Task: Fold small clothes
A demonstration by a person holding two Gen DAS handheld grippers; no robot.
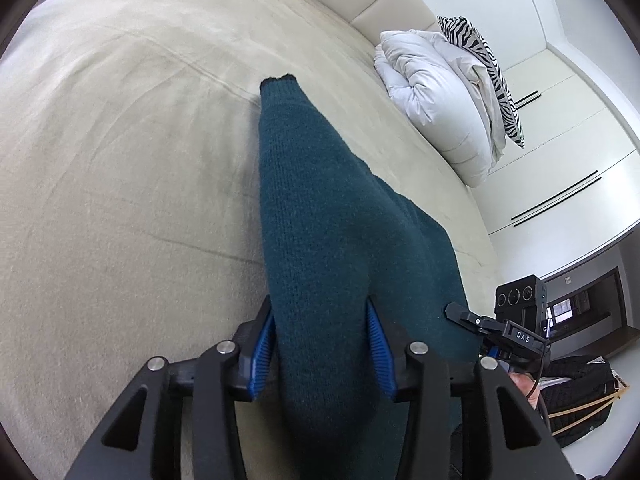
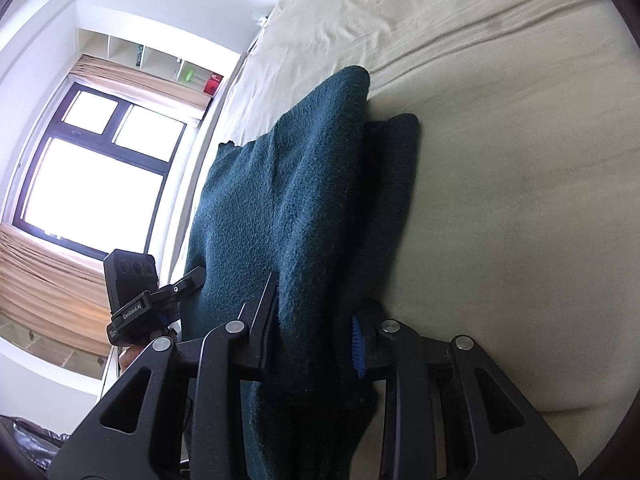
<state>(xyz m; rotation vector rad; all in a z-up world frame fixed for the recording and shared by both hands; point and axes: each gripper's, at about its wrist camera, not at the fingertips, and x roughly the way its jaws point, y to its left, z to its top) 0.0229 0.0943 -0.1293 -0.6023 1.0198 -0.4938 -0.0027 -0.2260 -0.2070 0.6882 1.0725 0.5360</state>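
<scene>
A dark teal knitted garment (image 1: 320, 216) lies stretched over the cream bed (image 1: 120, 160). My left gripper (image 1: 322, 320) has its blue-padded fingers on either side of a thick bunch of the knit. In the right wrist view the same teal garment (image 2: 296, 200) lies in folded layers on the bed (image 2: 520, 200). My right gripper (image 2: 316, 312) has its fingers around a thick fold of it. The right gripper (image 1: 520, 316) shows at the lower right of the left wrist view, and the left gripper (image 2: 136, 300) at the lower left of the right wrist view.
A folded white duvet (image 1: 436, 96) and a zebra-print pillow (image 1: 484, 64) lie at the head of the bed beside white wardrobes (image 1: 568, 152). A window (image 2: 92, 176) with tan curtains stands beyond the bed's far edge. A dark bag (image 1: 580, 396) sits on the floor.
</scene>
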